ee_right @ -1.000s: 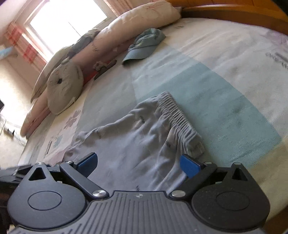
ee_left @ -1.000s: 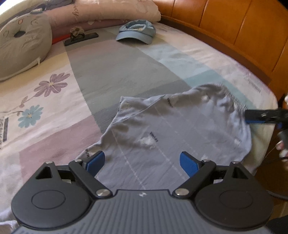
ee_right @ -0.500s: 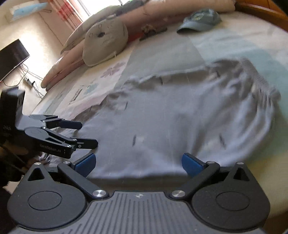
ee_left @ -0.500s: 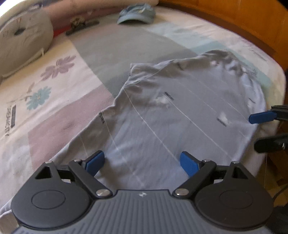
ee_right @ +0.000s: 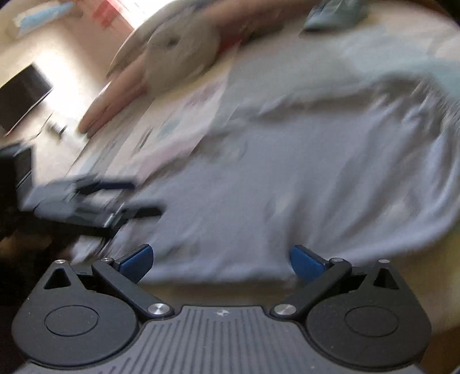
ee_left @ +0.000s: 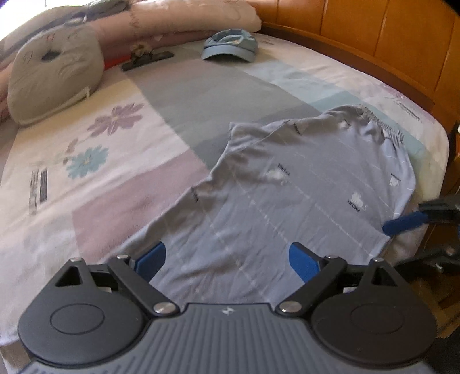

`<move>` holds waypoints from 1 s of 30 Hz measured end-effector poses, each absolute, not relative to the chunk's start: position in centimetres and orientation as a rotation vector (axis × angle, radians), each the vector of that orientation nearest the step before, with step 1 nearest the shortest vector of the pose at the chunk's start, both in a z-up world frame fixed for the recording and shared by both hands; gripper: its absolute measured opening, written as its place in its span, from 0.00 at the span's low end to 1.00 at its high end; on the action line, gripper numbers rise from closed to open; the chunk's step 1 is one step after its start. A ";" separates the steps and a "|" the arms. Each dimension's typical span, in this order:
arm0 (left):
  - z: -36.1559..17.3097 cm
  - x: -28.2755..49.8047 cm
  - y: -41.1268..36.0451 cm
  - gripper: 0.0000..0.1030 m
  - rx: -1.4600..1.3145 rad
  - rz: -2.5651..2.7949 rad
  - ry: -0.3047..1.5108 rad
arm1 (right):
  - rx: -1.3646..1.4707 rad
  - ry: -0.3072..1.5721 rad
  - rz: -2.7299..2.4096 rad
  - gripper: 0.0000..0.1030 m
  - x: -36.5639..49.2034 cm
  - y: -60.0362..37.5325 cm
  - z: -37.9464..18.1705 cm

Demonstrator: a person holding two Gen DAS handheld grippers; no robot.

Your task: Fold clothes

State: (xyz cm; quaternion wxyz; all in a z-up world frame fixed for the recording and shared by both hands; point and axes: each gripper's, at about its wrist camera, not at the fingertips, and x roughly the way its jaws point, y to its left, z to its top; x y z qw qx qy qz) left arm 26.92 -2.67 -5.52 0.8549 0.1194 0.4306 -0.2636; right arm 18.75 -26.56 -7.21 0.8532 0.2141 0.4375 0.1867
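The light grey-blue shorts (ee_left: 287, 201) with thin pale lines, small dark lettering and a gathered elastic waistband lie spread flat on the patchwork bed sheet (ee_left: 115, 161), toward the near right corner of the bed, the waistband at the far right by the orange wooden bed frame (ee_left: 373, 43). My left tool (ee_left: 227, 259) hangs over the near edge of the cloth with its blue-padded fingers (ee_left: 151, 260) spread wide and nothing between them. My right tool (ee_right: 221, 260) is likewise wide open and empty, poised at the near hem of the shorts; its view is badly blurred. In the left view one blue finger of the right tool shows at the right edge of the garment, touching or just beside the cloth; I cannot tell which. Far off on the bed lie a blue cap (ee_left: 230, 49), a round grey cushion (ee_left: 54, 77) with a face on it, and long pinkish pillows (ee_left: 187, 26).
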 end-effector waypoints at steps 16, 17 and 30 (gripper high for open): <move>-4.2 26.6 -6.1 0.90 0.254 -0.566 0.873 | 0.910 0.831 0.003 1.00 19.6 -44.1 -6.4; -4.2 26.7 -6.3 0.90 0.253 -0.562 0.876 | 0.916 0.828 -0.011 1.00 19.8 -44.8 -6.6; -4.6 27.6 -8.5 0.90 0.263 -0.572 0.901 | 1.114 0.775 0.080 1.00 22.3 -46.9 -9.5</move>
